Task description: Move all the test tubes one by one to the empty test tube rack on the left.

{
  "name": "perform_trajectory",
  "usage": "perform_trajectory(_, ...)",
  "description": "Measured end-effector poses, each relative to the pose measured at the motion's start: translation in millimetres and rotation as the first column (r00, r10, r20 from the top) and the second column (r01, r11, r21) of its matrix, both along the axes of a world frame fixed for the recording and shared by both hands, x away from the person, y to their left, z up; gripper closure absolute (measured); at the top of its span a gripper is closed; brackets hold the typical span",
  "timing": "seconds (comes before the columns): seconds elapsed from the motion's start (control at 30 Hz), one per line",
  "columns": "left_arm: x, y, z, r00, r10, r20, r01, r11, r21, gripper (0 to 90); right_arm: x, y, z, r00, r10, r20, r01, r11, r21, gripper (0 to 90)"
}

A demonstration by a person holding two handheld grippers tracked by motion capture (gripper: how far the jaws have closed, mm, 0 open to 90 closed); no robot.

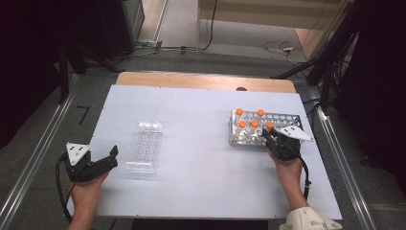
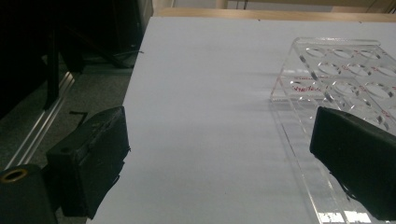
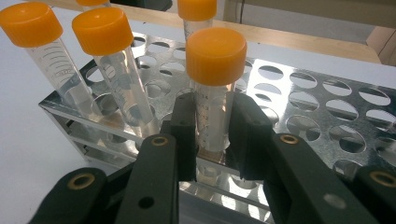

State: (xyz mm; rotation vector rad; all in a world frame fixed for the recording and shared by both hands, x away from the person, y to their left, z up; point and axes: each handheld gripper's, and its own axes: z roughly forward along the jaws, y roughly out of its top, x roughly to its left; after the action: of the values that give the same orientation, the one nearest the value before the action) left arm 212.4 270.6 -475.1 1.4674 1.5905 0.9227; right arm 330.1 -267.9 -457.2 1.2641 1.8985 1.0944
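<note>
We have the right gripper (image 3: 212, 135) pinching a capped tube (image 3: 214, 93) that stands in the metal rack (image 1: 287, 120) at 3 o'clock on the table (image 1: 201, 182). Next, we judge, it needs a straight lift clear of its hole. The rack holds five orange-capped tubes; the clear rack (image 1: 144, 146), at 9 o'clock, holds none. Our left gripper (image 1: 103, 160) waits spread beside it.

High view: we looked forward and down from above person's side, whole tabletop (image 1: 201, 158) in frame. Left gripper view: we sat low, close over tabletop, facing clear rack (image 2: 336, 79), shared with high view. Right gripper view: we sat very close on metal rack (image 3: 299, 88), also shared.
</note>
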Motion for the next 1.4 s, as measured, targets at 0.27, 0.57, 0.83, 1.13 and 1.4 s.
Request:
perform_trajectory(0.27,0.7,-0.9,0.1,1.0,-0.004,-0.007,0.004,1.0,0.002,5.6,-0.7,0.2,0.5,0.9999,-0.007,0.015,0.007,1.0,-0.007,71.5)
perform_trajectory(0.57,4.4,0.6,12.5,0.9999,-0.014,-0.003,0.013,0.9995,-0.028,5.6,-7.2,-0.6,17.3,0.9967,-0.01,0.08,0.01,1.0,0.009,71.8)
perform_trajectory(0.83,10.1,-3.6,29.2,0.9989,-0.042,0.021,0.042,0.9985,-0.034,5.6,-14.4,-3.2,34.4,0.9929,-0.01,0.119,0.006,0.999,0.035,71.8)
perform_trajectory(1.13,18.5,-16.1,46.7,0.9934,-0.101,0.055,0.103,0.9937,-0.043,6.4,-29.1,-1.4,43.9,0.9922,0.016,0.124,-0.02,0.999,0.03,71.9)
perform_trajectory(1.4,20.7,-38.7,50.4,0.9824,-0.176,0.062,0.178,0.9838,-0.024,6.4,-43.0,5.0,45.6,0.9919,0.051,0.116,-0.055,0.998,0.028,72.0)
